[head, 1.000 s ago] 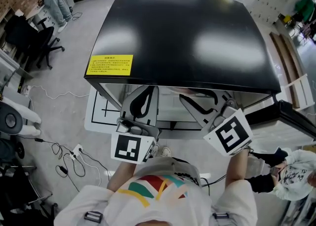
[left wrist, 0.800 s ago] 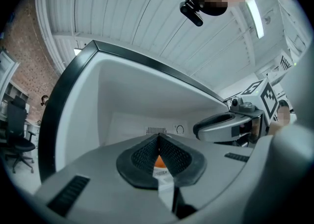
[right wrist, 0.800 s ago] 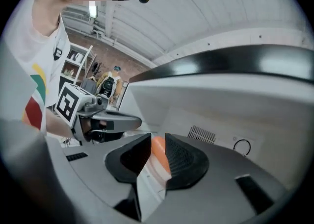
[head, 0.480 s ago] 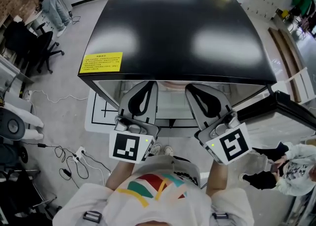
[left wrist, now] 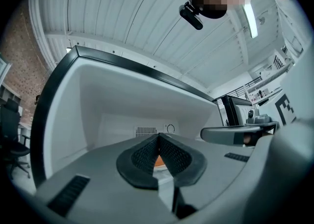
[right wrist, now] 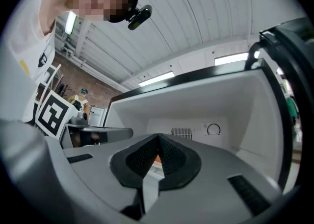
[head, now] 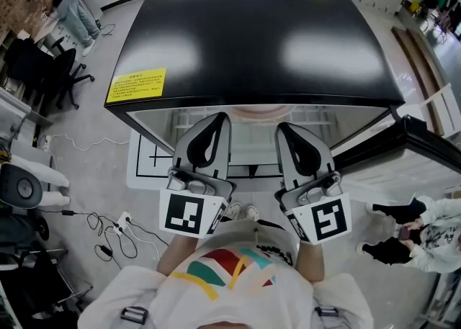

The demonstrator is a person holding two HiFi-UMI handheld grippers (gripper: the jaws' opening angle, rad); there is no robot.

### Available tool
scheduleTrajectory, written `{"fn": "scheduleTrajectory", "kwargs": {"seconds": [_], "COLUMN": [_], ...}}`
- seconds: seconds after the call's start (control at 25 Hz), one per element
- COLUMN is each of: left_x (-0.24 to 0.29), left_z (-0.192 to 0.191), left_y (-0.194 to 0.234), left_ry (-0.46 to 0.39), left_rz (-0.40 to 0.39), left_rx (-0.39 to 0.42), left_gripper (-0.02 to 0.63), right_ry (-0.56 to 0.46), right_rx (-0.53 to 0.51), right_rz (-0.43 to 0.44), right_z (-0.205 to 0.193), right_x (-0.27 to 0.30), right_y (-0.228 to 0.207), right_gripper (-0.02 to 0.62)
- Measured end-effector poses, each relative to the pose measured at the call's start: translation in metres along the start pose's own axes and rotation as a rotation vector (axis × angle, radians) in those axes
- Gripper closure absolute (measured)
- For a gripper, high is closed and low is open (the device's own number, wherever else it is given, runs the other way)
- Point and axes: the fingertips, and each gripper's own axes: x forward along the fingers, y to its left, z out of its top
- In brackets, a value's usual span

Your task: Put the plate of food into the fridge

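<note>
Plate of food (head: 256, 112) sits just inside the open fridge (head: 252, 32), right under its black top, btwn your 2 grippers. Your left gripper (head: 217, 122) pinches the plate's left edge & your right gripper (head: 287, 130) pinches its right edge, w/ both sets of jaws squeezed nearly closed on the rim. A bit of orange food (left wrist: 158, 161) peeks past the pads. The fridge door (head: 425, 155) stands open on your right.

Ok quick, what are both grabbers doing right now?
Left gripper: shut on the pale round plate of food.
Right gripper: shut on the same plate.
</note>
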Motion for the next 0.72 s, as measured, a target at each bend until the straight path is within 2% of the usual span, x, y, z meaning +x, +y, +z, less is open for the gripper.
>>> {"fn": "scheduleTrajectory", "kwargs": {"seconds": [0.12, 0.24, 0.36, 0.72], "left_x": [-0.001, -0.002, -0.001, 0.002], "left_z": [-0.002, -0.001, 0.000, -0.001], "left_y": [-0.003, -0.004, -0.003, -0.006], "left_ry": [0.007, 0.006, 0.001, -0.002], "left_rz": [-0.004, -0.003, 0.004, 0.003], "left_rx": [0.000, 0.000, 0.006, 0.010], "left_gripper": [0.600, 0.600, 0.600, 0.600], "right_ry": [-0.005, 0.003, 0.002, 0.004], "right_rx": [0.081, 0.113, 0.149, 0.066], "right_rz": [-0.062, -0.130, -0.148, -0.133], "right_z": [-0.006, -0.013, -0.019, -0.016], "right_x": [-0.005, -0.009, -0.011, -0.010], "right_y": [-0.009, -0.018, -0.019, -0.014], "right_gripper": [0.597, 0.597, 0.597, 0.597]}}
